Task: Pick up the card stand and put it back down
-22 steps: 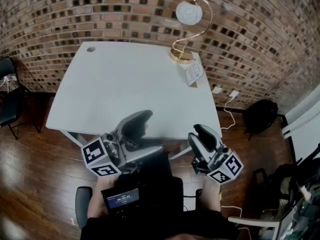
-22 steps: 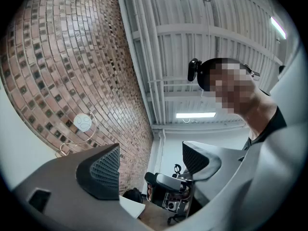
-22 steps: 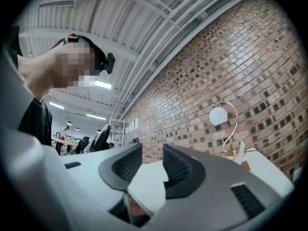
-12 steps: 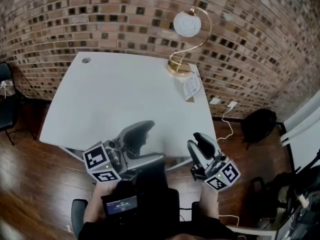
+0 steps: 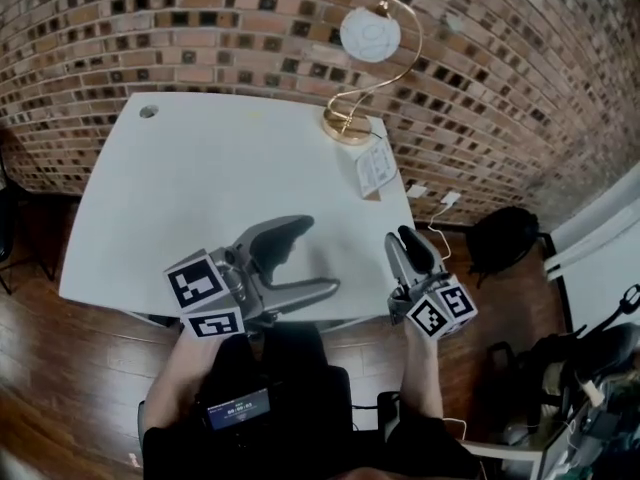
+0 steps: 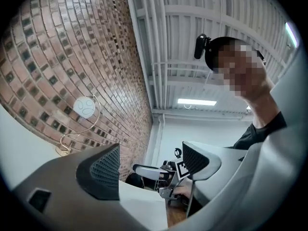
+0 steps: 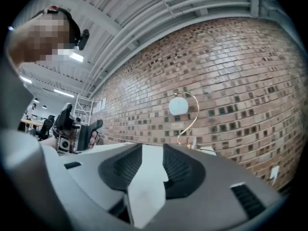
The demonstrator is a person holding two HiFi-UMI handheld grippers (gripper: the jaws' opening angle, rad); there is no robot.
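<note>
Table (image 5: 200, 188): white, its broad middle bare.
Lamp (image 5: 350, 123): far right corner.
Left gripper (image 5: 318, 258): over near edge, jaws wide apart, empty.
Right gripper (image 5: 404, 238): by near right corner, jaws parted, empty.
Card stand (image 5: 377, 167): right edge, just beside lamp's base.

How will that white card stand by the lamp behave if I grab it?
The card stand looks thin and flat, so probably light and apt to tip if nudged. It stands by the table's right edge, so a push may slide it off.
</note>
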